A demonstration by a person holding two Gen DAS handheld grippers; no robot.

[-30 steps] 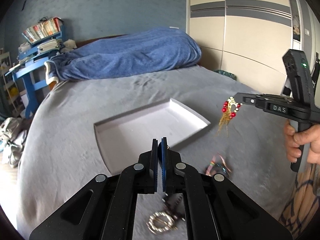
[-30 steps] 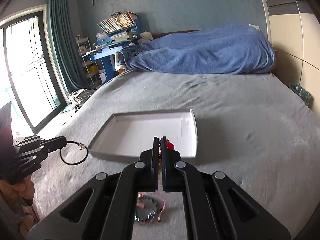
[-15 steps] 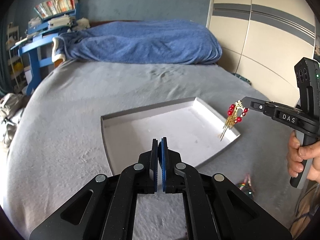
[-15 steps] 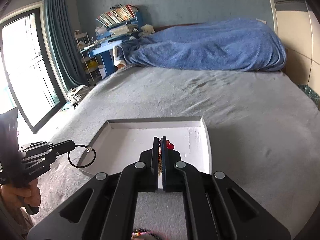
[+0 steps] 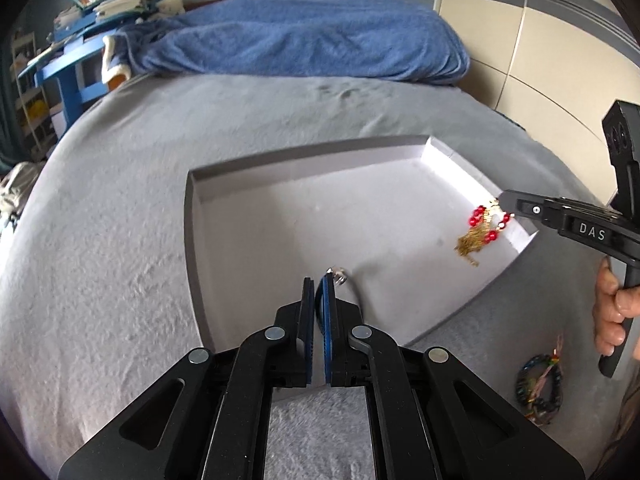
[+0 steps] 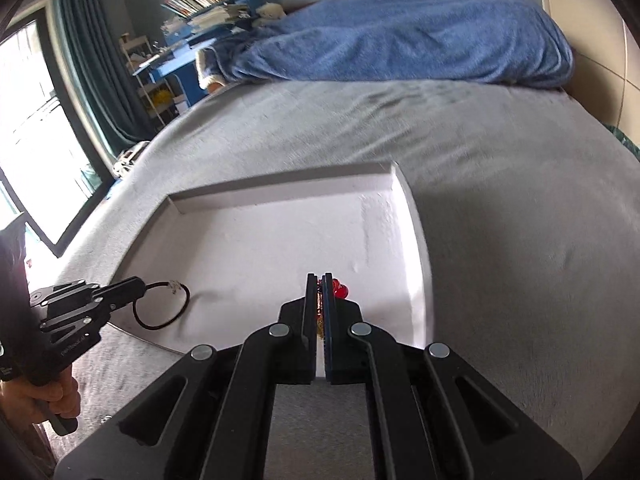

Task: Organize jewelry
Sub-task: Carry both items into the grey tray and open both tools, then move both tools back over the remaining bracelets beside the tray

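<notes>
Nothing released yet: left hand-held gripper (image 5: pixel 317 280) clamps thin black cord ring (image 6: pixel 162 306), right hand-held gripper (image 6: pixel 320 276) clamps red-bead gold tassel piece (image 5: pixel 482 232) over shallow white tray (image 5: pixel 192 240); multicolour woven bracelet (image 5: pixel 538 390) waits on grey bed (image 5: pixel 100 240).

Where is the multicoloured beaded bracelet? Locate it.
In the left wrist view, the multicoloured beaded bracelet lies on the grey bedspread at lower right, outside the shallow white tray, just below the person's hand.

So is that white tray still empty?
Nearly: the white tray holds nothing loose; the tassel earring and black cord remain gripped.
</notes>
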